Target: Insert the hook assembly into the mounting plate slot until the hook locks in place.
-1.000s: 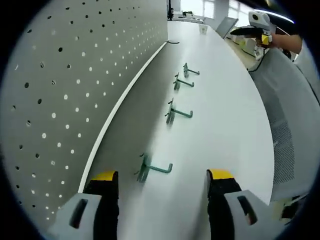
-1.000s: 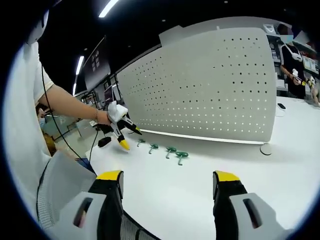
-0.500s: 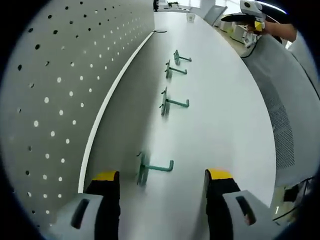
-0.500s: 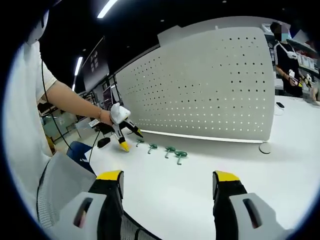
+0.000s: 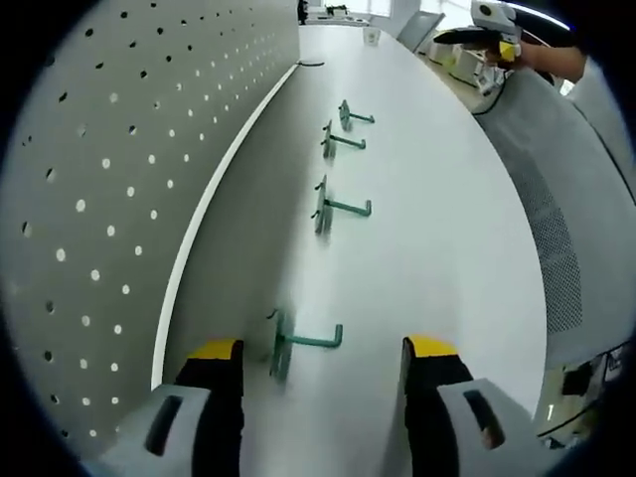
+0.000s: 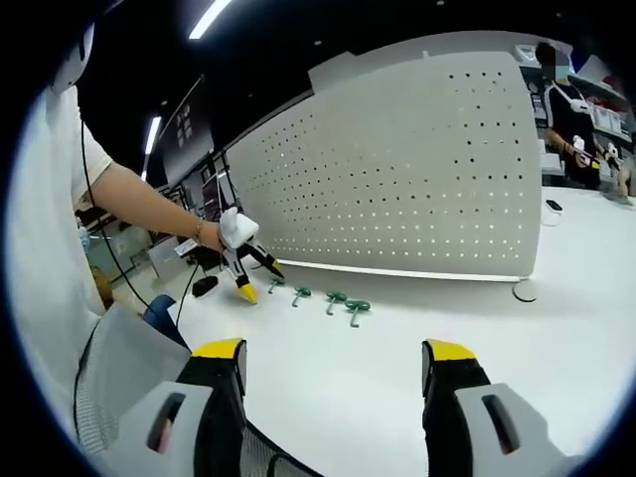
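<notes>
Although the pictures were searched for brands and labels, no writing could be read on the tools or on the hooks. A white table (image 5: 437, 219) was seen in the left gripper view, with a grey pegboard panel (image 5: 109, 169) standing upright along its far edge, and four green hooks (image 5: 320, 207) were laid in a row on the table, beside the panel and apart from each other. The nearest hook (image 5: 298, 340) was found just ahead of the left gripper (image 5: 320, 360), whose yellow-tipped jaws were held wide apart with nothing between them. The right gripper (image 6: 333, 364) was likewise held with its jaws spread and nothing gripped, well apart from the hooks, over the near part of the table. In the right gripper view the left gripper was seen in a person's hand (image 6: 211, 237), near the end of the hook row. Ceiling light strips (image 6: 209, 18) and a second person (image 6: 568, 109) at the right were visible behind the panel.
</notes>
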Demonstrator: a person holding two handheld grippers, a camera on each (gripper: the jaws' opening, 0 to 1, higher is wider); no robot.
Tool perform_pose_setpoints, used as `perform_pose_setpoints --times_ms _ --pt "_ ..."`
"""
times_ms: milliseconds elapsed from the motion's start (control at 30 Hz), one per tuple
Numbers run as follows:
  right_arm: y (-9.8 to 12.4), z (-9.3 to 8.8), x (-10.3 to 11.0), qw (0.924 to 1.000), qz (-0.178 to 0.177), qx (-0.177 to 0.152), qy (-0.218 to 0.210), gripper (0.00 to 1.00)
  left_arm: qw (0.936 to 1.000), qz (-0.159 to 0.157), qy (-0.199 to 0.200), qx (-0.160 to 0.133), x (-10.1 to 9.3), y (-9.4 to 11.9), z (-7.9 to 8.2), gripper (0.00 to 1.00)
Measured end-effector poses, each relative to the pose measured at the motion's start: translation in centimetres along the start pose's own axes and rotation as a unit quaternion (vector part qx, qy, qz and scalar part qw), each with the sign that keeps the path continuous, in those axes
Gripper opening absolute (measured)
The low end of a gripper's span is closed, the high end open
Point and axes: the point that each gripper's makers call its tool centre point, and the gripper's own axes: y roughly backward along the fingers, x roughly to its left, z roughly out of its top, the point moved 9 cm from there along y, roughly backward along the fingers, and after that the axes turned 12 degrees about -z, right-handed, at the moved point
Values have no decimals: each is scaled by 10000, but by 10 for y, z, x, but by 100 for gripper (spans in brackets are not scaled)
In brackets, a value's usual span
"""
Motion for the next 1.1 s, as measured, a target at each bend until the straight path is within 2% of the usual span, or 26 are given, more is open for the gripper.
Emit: perform_pose_setpoints --times_ms 267,600,800,1100 --pt "1 1 1 10000 37 -55 -28 69 9999 44 110 -34 2 4 -2 52" --pt "2 1 -2 9999 29 -111 -53 69 9993 78 353 -25 4 6 -4 45" --pt "2 1 -1 9999 38 -102 -43 68 9987 201 463 -7 8 8 -4 36" --pt "2 1 -1 10000 26 -95 -19 67 9984 242 509 0 9 8 -5 32"
